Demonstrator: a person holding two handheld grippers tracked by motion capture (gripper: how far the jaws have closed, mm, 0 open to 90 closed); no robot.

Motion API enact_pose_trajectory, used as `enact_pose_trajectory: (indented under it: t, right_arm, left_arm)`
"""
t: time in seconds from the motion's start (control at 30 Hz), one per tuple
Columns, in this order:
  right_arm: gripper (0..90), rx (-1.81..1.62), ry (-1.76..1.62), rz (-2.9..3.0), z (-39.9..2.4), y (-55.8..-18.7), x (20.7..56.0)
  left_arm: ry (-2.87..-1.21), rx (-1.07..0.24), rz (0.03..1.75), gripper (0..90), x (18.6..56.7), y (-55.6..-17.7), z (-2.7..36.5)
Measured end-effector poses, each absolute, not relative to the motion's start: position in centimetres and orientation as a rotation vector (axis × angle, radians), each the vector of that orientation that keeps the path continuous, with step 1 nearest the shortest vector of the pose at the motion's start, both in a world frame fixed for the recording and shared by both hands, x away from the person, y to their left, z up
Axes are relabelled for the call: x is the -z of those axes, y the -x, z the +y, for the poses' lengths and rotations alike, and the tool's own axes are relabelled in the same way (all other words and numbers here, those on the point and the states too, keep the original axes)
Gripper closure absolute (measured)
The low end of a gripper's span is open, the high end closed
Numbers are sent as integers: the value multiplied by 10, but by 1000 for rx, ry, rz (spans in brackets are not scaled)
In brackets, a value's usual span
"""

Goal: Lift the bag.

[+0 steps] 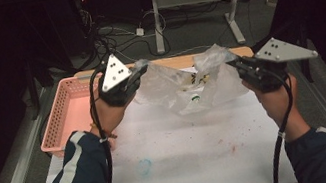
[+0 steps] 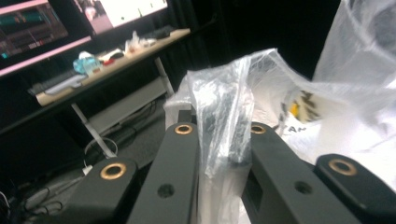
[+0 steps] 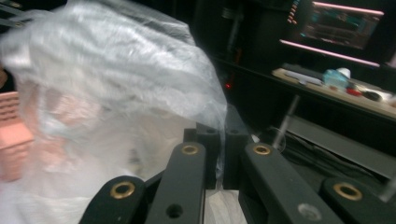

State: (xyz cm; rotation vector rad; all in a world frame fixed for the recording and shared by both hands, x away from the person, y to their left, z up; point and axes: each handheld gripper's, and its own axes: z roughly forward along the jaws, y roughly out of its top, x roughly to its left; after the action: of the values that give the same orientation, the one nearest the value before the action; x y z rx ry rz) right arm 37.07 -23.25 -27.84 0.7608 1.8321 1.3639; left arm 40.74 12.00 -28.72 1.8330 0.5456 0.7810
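A clear plastic bag (image 1: 185, 85) is held up above the far half of the white table (image 1: 188, 158), stretched between the two grippers. The left gripper (image 1: 139, 70) is clamped on the bag's edge at about 9 o'clock of the bag; in the left gripper view a bunched strip of the film (image 2: 224, 126) is seen pinched between the black jaws. The right gripper (image 1: 233, 64) is clenched on the opposite edge at about 3 o'clock, and in the right gripper view the jaws are closed together on thin film (image 3: 116, 84) that billows toward 10 o'clock. Small dark and yellow items inside the bag are glimpsed, too blurred to identify. A pink basket (image 1: 66, 113) is placed at 9 o'clock of the table, beside the left hand (image 1: 111, 113).
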Motion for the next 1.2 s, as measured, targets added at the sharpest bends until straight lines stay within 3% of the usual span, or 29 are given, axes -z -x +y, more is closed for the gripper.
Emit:
enact_pose_trajectory:
  t: [0.27,0.47,1.1,1.2]
  right_arm:
    - [900,-1320,-900,1822,-249,-437,274]
    - [900,-1287,-993,1791,-261,-465,265]
    - [900,-1353,-1009,1690,-261,-462,207]
    - [900,-1341,-1009,1699,-257,-462,209]
  left_arm:
    - [-1886,-811,629,873,287,-477,95]
    - [-1853,-857,681,873,273,-502,89]
    - [-1742,-897,765,869,229,-514,107]
    - [-1767,-883,775,783,235,-516,102]
